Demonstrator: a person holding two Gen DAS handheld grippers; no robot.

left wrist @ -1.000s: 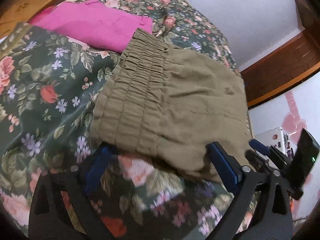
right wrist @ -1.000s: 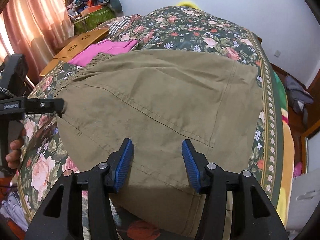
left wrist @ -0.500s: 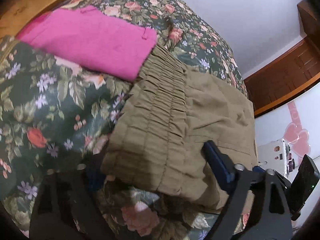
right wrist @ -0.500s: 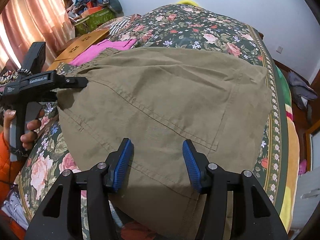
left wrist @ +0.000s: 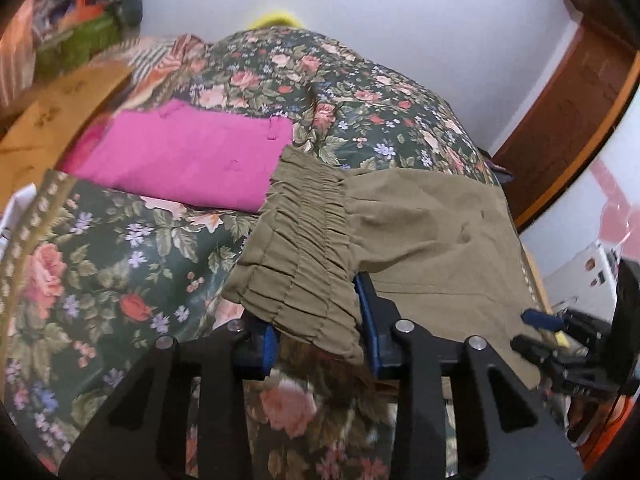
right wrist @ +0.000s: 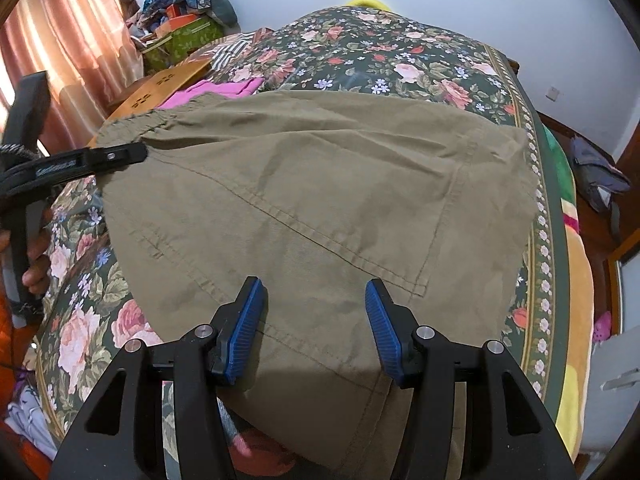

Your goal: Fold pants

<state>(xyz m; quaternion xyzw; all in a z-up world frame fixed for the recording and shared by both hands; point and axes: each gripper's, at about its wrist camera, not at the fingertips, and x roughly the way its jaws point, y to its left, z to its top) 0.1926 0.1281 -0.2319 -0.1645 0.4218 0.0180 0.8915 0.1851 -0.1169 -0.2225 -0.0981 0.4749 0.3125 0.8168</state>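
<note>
A folded pink garment lies touching the olive pants' waistband.

We cannot see the left hand-held gripper's pads behind the olive pants' gathered waistband. The pants' near hem drops off the bed, out of view.

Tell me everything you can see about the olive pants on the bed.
The olive pants are a khaki-green woven cloth, cotton by the look, with a gathered elastic waistband, stitched seams and a patch pocket. They lie spread across the floral bedspread, lightly creased, the waistband end beside a folded pink garment. The left gripper is closing, with the waistband corner between its fingers and raised off the bedspread. The right gripper is above the other end, fingers apart.
</note>
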